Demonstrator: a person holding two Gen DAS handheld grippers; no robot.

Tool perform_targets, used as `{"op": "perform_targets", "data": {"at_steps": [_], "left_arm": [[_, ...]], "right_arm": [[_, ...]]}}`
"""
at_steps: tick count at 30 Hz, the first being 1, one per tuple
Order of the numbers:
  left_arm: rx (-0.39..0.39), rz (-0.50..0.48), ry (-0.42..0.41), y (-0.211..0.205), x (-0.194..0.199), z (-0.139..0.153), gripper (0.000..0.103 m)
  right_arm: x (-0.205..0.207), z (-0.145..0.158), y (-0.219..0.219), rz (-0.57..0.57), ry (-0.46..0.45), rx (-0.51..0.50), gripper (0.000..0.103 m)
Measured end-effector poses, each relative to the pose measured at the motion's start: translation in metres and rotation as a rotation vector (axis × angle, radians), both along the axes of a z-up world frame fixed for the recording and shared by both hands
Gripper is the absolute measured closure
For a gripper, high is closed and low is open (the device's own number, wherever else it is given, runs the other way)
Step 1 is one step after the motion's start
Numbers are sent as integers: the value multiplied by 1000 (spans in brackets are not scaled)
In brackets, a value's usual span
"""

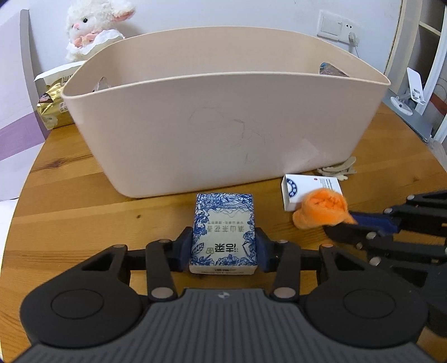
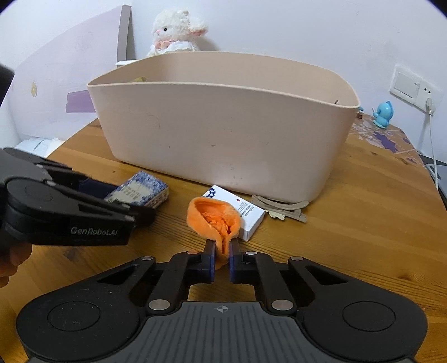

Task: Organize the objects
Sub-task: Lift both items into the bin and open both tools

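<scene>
My left hand-held gripper (image 1: 224, 247) sits low in the centre of the left wrist view, its blue pads pressed against both long sides of the blue-and-white floral box (image 1: 223, 233), which lies flat on the wooden table (image 1: 83, 217). The box runs away from me toward the middle of the frame; its near end is partly hidden by the gripper body.

My right hand-held gripper (image 2: 222, 261) is nearly closed at lower centre of the right wrist view, pinching the bottom fold of the orange cloth (image 2: 215, 220). The cloth bulges open above the fingertips, and I cannot make out what it really is.

Just behind the cloth lies a small white box (image 2: 245, 213) with a blue emblem, its near corner covered by the cloth. Beside it, toward the right, some flat tan pieces (image 2: 282, 208) poke out at the foot of the beige bin (image 2: 223, 139), too small to identify.

The bin fills the middle of both views, and its inside is hidden by the near wall. At the upper left of the left wrist view, a gold packet (image 1: 54, 107) is half hidden by the bin, and a plush lamb (image 1: 93, 25) sits farthest back against the wall.
</scene>
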State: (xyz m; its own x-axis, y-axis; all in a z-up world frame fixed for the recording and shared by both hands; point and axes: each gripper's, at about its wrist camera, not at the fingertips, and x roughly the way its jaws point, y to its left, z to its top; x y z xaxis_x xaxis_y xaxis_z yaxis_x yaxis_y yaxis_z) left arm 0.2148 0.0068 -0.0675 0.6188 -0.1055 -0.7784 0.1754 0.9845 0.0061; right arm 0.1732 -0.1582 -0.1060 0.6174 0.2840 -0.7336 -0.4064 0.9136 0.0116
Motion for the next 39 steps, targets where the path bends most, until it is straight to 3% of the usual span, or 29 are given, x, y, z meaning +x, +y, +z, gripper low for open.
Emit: {"op": "perform_targets", "data": {"at_steps": [4, 10, 21, 26, 31, 39], "left_arm": [[3, -17, -1, 0, -9, 4, 56], [26, -35, -70, 0, -30, 27, 56], [54, -29, -266, 2, -54, 97, 56], [89, 26, -344, 0, -40, 122, 56], [94, 59, -360, -1, -12, 130, 56], [114, 104, -303, -2, 45, 107, 56]], "right_arm": [[-9, 16, -4, -5, -23, 16, 94], [-31, 49, -14, -3, -104, 35, 94], [-30, 118, -35, -42, -269, 103, 94], [-10, 134, -42, -76, -308, 137, 94], [17, 138, -42, -95, -320, 139, 94], [67, 119, -24, -92, -268, 75, 94]]}}
